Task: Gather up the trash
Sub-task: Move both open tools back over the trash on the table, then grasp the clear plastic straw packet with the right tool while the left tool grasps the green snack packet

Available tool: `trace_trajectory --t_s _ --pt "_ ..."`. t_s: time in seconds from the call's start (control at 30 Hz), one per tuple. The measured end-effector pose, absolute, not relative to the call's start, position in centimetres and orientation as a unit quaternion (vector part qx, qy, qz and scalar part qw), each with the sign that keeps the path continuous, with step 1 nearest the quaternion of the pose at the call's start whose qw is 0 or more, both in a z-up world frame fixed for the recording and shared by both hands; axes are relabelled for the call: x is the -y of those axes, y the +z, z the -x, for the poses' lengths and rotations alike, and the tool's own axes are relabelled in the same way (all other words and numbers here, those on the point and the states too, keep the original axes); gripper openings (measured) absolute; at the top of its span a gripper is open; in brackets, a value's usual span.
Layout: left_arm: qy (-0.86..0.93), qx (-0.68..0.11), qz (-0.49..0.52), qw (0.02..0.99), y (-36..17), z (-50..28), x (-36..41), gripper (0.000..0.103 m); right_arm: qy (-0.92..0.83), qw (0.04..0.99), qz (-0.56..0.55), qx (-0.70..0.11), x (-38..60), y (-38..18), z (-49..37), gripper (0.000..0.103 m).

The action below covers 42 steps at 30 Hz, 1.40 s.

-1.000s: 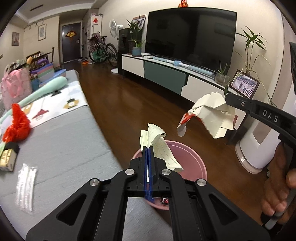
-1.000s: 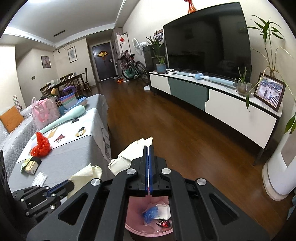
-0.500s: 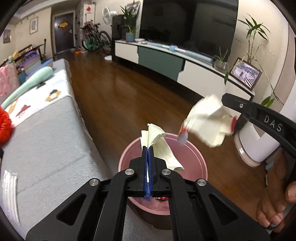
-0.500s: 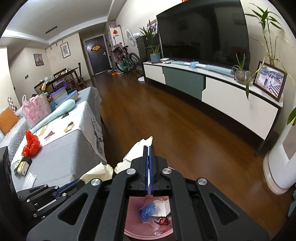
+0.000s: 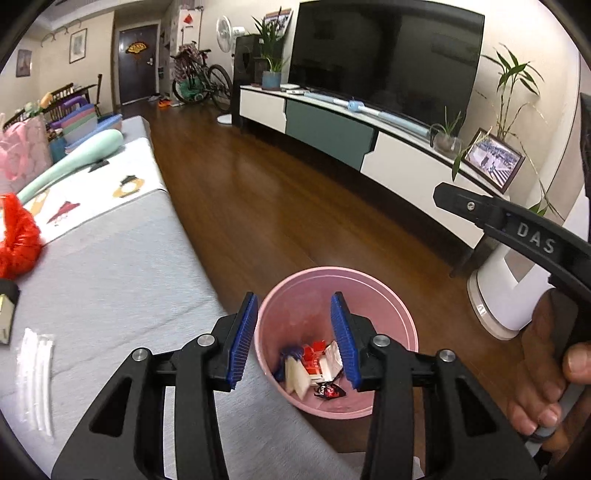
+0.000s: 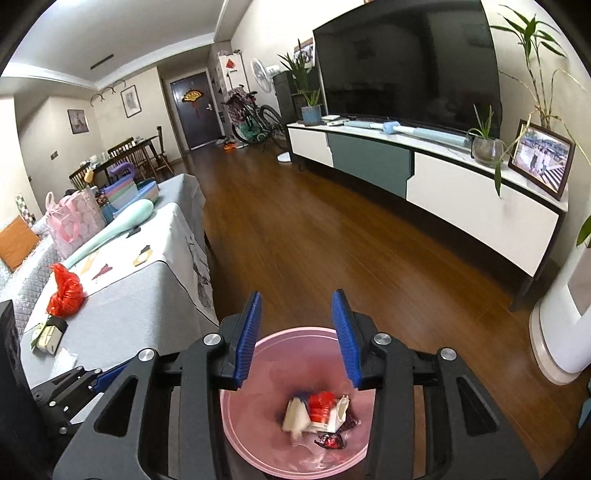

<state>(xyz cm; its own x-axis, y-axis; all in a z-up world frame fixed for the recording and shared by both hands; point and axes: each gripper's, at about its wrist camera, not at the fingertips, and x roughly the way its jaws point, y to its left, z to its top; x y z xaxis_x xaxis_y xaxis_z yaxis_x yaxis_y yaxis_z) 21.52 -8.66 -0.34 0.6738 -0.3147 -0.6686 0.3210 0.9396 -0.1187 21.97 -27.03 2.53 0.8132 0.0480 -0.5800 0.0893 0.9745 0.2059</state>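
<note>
Both jaws are opening, nothing between them, over the bin; the red bag is left, nearer the left gripper; right gripper

The room is a long living room with a dark brown wooden floor that shines a little. Along the right side stands a low white and green TV cabinet, and a large black television is above it. The walls are cream and the ceiling is white. In the upper left of the right wrist view are a dark door, framed pictures and a dining table with chairs. A bicycle and a standing fan stand near the door.
</note>
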Motion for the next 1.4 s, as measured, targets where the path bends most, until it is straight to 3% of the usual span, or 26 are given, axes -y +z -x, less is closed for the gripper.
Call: trace_trajectory --t_s 0.5,0.73,1.4 --pt "-0.128 -0.313 -0.005 0.941 4.1 -17.7 0.1 0.034 0.038 0.956 -0.102 -0.273 22.1 4.5 -20.4 0.036" --pt "-0.094 -0.298 -0.005 0.950 5.4 -16.4 -5.7 0.032 0.074 0.955 -0.103 -0.267 19.0 4.9 -19.5 0.010" --pt "0.053 -0.317 0.020 0.947 2.7 -15.3 -24.5 0.032 0.207 0.923 -0.117 -0.302 3.6 4.8 -19.0 0.012"
